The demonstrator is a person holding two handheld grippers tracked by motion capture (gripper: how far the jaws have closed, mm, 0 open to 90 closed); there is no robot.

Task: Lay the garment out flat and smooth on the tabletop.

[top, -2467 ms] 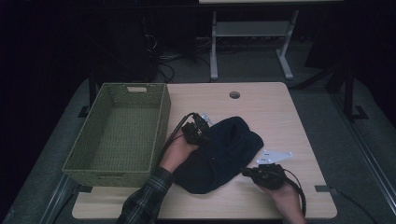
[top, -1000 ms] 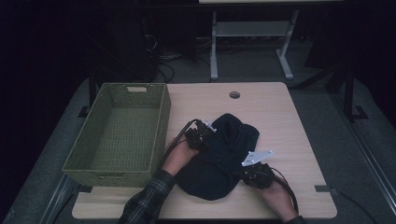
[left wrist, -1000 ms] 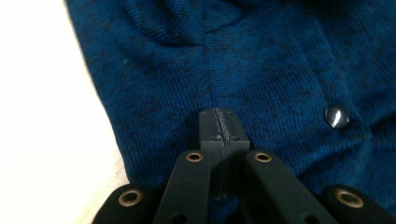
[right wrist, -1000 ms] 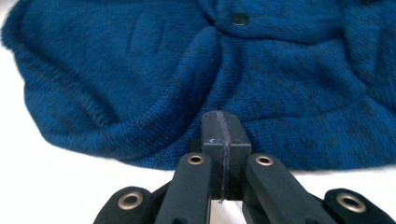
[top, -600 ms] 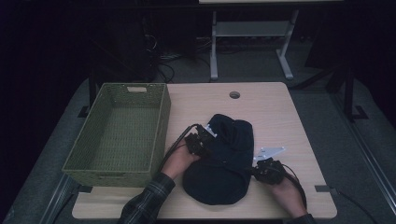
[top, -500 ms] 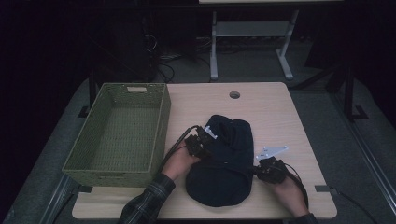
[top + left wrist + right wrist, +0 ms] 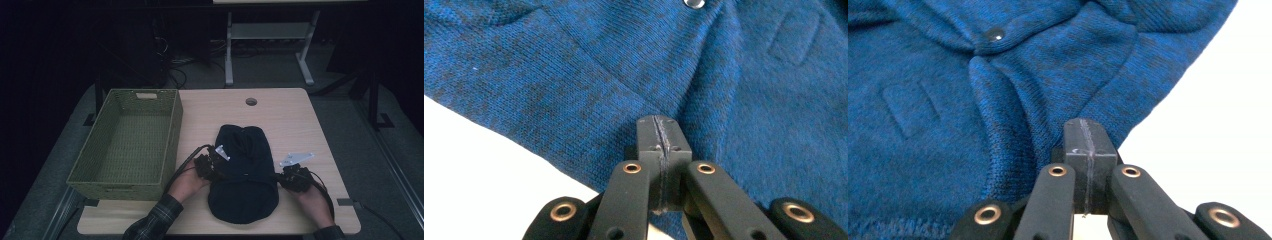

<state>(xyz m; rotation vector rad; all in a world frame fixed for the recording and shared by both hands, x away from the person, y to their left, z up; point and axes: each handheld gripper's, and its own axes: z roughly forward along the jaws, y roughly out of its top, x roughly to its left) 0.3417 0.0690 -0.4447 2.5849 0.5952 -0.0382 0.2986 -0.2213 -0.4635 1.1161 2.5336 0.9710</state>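
High view shows a dark blue knit garment (image 7: 243, 175) lying folded into a compact oblong on the tabletop (image 7: 290, 115), just right of an empty green woven basket (image 7: 127, 140). The left gripper (image 7: 210, 165) sits at the garment's left edge and the right gripper (image 7: 292, 177) at its right edge, both about halfway along its length. In the left gripper view the fingers (image 7: 659, 135) are pressed fully together over the knit (image 7: 574, 75), and in the right gripper view the fingers (image 7: 1087, 140) are likewise closed; whether either pair pinches a fold of cloth beneath cannot be told. Judging by the tidy bundle, the folding looks largely done; what seems left is perhaps a last fold, then lifting the garment into the basket. A metal snap (image 7: 994, 34) and a blank sewn patch (image 7: 910, 110) show on the fabric; no brand or writing can be read.
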